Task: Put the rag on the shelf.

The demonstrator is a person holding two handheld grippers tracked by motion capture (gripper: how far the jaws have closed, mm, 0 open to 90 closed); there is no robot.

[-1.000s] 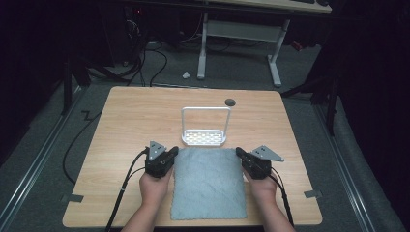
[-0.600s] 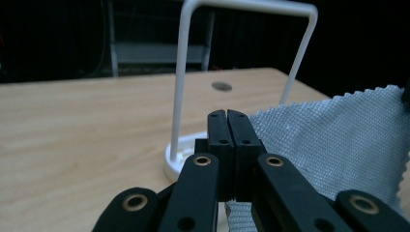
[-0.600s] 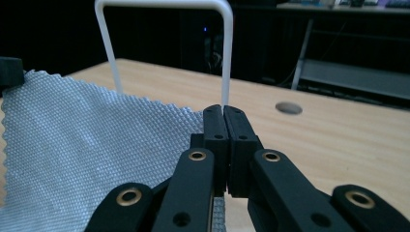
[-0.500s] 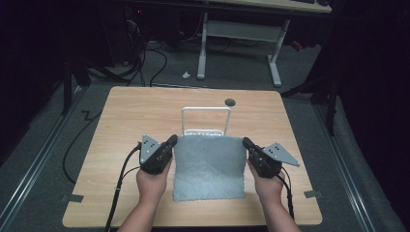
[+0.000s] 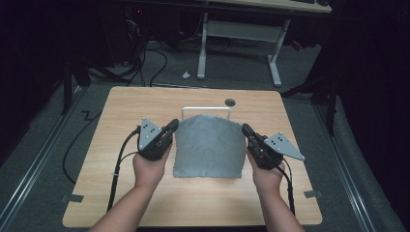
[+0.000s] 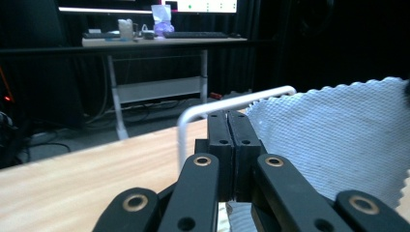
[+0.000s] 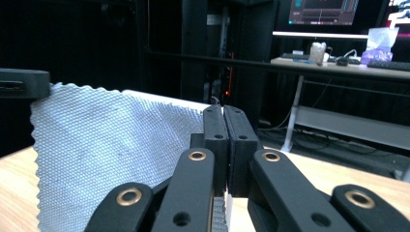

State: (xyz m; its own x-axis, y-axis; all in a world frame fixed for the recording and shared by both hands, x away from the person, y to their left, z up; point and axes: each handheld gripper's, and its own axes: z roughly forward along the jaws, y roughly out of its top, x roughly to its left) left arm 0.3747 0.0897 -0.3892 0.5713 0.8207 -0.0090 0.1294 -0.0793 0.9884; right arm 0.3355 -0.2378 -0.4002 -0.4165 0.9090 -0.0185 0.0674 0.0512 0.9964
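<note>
A grey textured cloth (image 5: 208, 145) is stretched between my two grippers, its far edge raised and its near edge low by the table. My left gripper (image 5: 175, 124) is shut on the cloth's far left corner, my right gripper (image 5: 245, 128) on its far right corner. Just behind the raised edge stands a white wire rack (image 5: 205, 108). In the left gripper view the shut jaws (image 6: 227, 121) pinch the cloth (image 6: 329, 130) next to the rack's bar (image 6: 232, 101). The right gripper view has its shut jaws (image 7: 223, 113) on the cloth (image 7: 111, 145).
The wooden table (image 5: 121, 111) has a round cable hole (image 5: 230, 102) behind the rack. Cables trail from both grippers toward the near edge. A white-legged desk (image 5: 237, 29) stands on the floor beyond the table, in a dark room.
Both grippers have risen, spread apart and moved forward. The cloth's far edge came off the table and now hangs raised in front of the rack's bar.
</note>
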